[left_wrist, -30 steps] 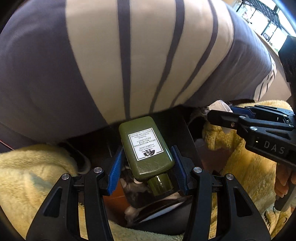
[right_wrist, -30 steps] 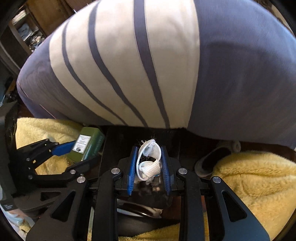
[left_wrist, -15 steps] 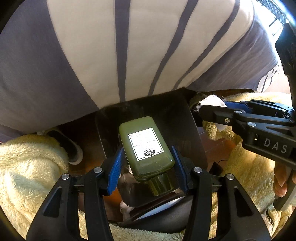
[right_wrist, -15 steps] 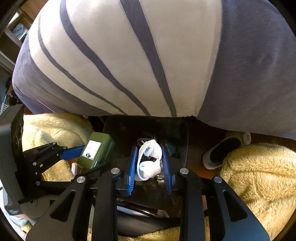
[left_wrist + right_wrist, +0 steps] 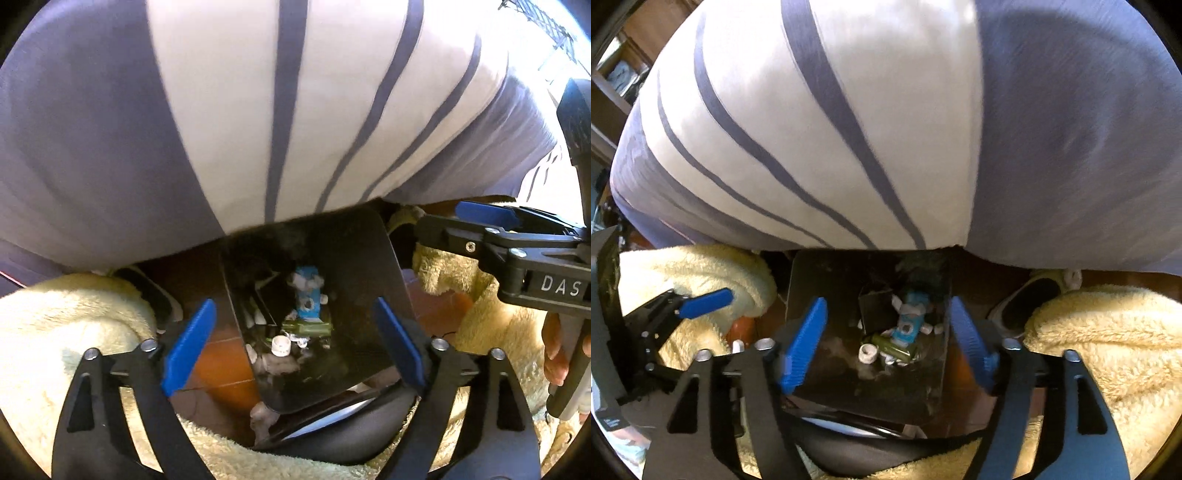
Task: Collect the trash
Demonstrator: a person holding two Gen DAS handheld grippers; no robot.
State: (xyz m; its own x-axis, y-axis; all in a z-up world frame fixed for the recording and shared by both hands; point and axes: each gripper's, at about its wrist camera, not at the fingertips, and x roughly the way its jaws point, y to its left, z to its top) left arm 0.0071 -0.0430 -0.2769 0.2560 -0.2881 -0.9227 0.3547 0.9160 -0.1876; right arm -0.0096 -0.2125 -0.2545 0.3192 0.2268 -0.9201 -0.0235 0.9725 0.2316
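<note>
Both tools hang directly over the black trash bin (image 5: 384,280), looking straight down its mouth; the left gripper (image 5: 295,339) has its blue pads spread wide with nothing between them, and the right gripper (image 5: 886,339) stands the same way, jaws apart and empty; in the left wrist view the right tool shows at the right edge, side-on.

The trash lies at the bottom of the bin, well below both sets of fingers; a green bottle (image 5: 306,328) rests flat on its side, its long axis running across the bin from left to right, just beneath a blue and white package (image 5: 308,295) that lies lengthwise away from the cameras; a small white cap (image 5: 281,345) sits just beside the bottle's near left end, among pale scraps too small to name; the right wrist view shows the same heap, green bottle (image 5: 894,349), package (image 5: 910,317), cap (image 5: 867,352).

Judging from this, the drop is done for both hands, and the bin sits straight down from each tool, so neither is plainly nearer; the coming move is likely upward and away, clear of the bin rim and of the striped bedding (image 5: 221,110) bulging just beyond it; yellow fleece (image 5: 1108,332) flanks the bin on both sides and could snag a finger on the way out.
</note>
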